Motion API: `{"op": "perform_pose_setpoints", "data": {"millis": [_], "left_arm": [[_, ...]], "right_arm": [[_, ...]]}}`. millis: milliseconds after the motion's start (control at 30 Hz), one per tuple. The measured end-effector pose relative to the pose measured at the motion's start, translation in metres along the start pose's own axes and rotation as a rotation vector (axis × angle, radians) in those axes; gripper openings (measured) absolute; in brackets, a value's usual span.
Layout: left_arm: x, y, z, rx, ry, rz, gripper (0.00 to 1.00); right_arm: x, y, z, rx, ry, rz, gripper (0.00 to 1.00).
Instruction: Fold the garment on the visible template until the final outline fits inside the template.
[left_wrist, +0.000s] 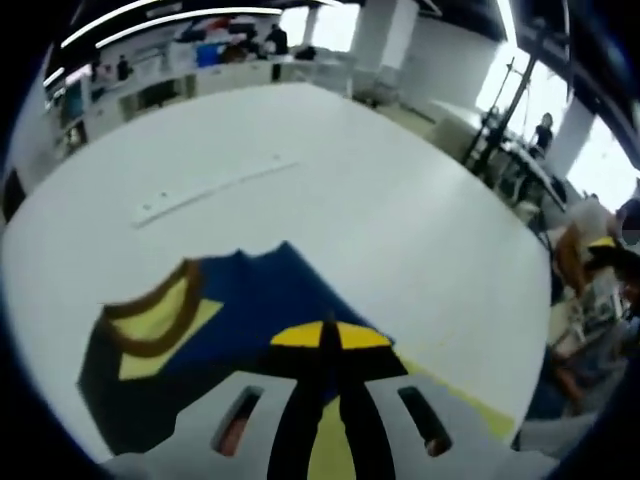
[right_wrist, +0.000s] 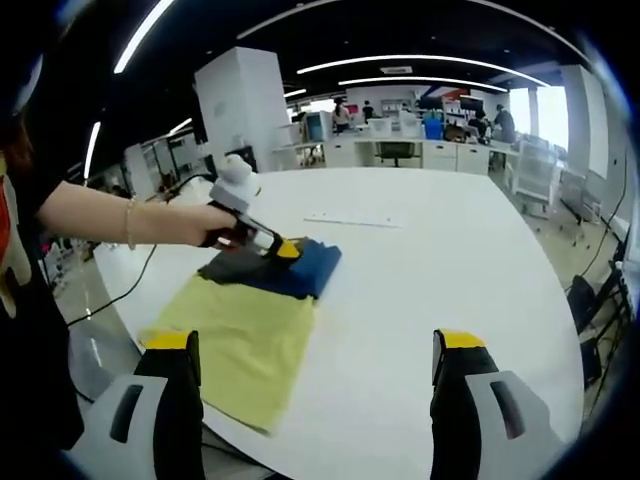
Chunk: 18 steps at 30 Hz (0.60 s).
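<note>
A navy garment (left_wrist: 255, 310) with a brown collar and yellow lining lies bunched on the white table (left_wrist: 380, 190). My left gripper (left_wrist: 325, 336) has its yellow-tipped jaws together, pinched on the navy fabric near the garment's middle. A strip of the yellow template (left_wrist: 478, 405) shows beneath to the right. In the right gripper view a hand holds the left gripper (right_wrist: 286, 248) down on the garment (right_wrist: 305, 268), which rests at the far end of the template (right_wrist: 240, 340). My right gripper (right_wrist: 315, 342) hangs wide open over the table's near edge, holding nothing.
A thin white strip (left_wrist: 205, 190) lies on the table beyond the garment. A person's arm (right_wrist: 110, 222) reaches in from the left. Desks, chairs and people stand around the room's edges. A cable (right_wrist: 125, 290) hangs off the table's left side.
</note>
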<state>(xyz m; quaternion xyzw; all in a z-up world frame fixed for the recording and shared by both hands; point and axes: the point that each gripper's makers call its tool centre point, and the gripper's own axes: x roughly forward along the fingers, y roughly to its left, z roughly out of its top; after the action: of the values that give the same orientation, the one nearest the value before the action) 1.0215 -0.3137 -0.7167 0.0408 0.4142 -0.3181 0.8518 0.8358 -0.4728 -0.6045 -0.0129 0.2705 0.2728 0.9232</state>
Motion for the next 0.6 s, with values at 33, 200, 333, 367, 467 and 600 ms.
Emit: {"op": "perform_pose_setpoints", "data": {"millis": [33, 200, 333, 367, 467, 600], "left_arm": [[0.002, -0.001, -0.001, -0.002, 0.003, 0.000, 0.00], [0.013, -0.007, -0.005, -0.011, 0.008, 0.010, 0.00], [0.019, -0.009, -0.009, -0.009, 0.013, 0.023, 0.00], [0.021, -0.009, -0.011, -0.010, 0.015, 0.026, 0.00], [0.025, -0.010, -0.015, -0.010, 0.024, 0.031, 0.00], [0.028, -0.010, -0.020, -0.011, 0.031, 0.034, 0.00]], "right_arm": [[0.000, 0.000, 0.000, 0.001, 0.000, 0.001, 0.96], [0.002, 0.001, -0.004, 0.003, 0.006, 0.003, 0.96], [0.002, 0.000, -0.007, 0.009, 0.010, 0.000, 0.96], [0.001, -0.001, -0.008, 0.012, 0.010, -0.003, 0.96], [-0.001, -0.002, -0.010, 0.016, 0.013, -0.008, 0.96], [-0.002, -0.003, -0.012, 0.022, 0.016, -0.013, 0.96]]}}
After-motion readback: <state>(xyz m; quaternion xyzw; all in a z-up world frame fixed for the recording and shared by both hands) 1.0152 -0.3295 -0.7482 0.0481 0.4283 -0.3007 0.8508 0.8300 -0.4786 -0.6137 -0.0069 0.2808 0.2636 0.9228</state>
